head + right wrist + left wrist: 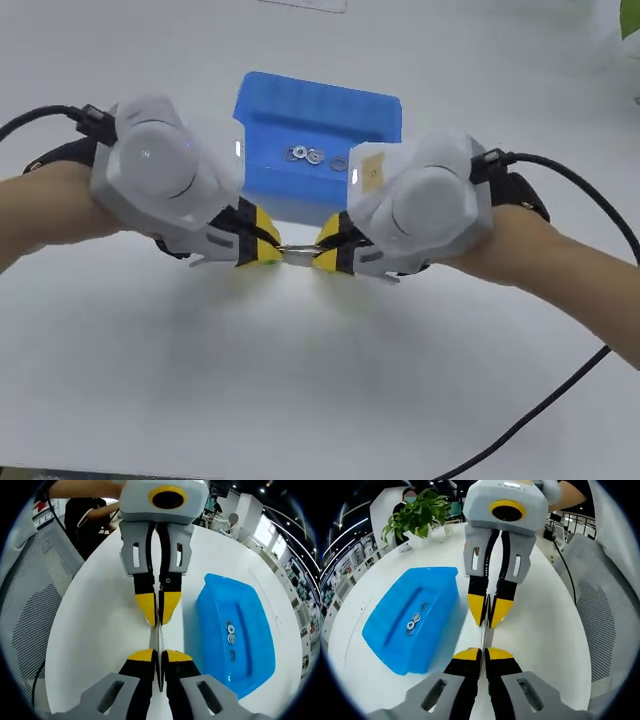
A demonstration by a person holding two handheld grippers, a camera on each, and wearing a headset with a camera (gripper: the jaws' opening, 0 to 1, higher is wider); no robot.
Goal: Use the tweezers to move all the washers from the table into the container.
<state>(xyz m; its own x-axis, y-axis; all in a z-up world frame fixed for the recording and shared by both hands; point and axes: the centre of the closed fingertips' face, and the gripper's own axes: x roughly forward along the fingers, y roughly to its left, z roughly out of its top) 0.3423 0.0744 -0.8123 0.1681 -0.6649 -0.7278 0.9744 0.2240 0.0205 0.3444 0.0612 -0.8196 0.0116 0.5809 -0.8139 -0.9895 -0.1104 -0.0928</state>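
Observation:
Thin metal tweezers (296, 250) bridge the short gap between my two grippers, which face each other tip to tip just above the white table. My left gripper (262, 250) is shut on one end and my right gripper (325, 252) is shut on the other. In the left gripper view the tweezers (484, 637) run from my own jaws up into the right gripper (489, 622). The right gripper view shows the tweezers (158, 637) reaching the left gripper (159, 620). Behind the grippers stands the blue container (290, 190), with washers (313, 156) on its floor.
A black cable (540, 400) trails over the table at the right front. A potted plant (417, 515) stands at the table's far end, and a grey mesh chair (600, 580) sits beside the table. The container (395, 655) lies left of my left gripper.

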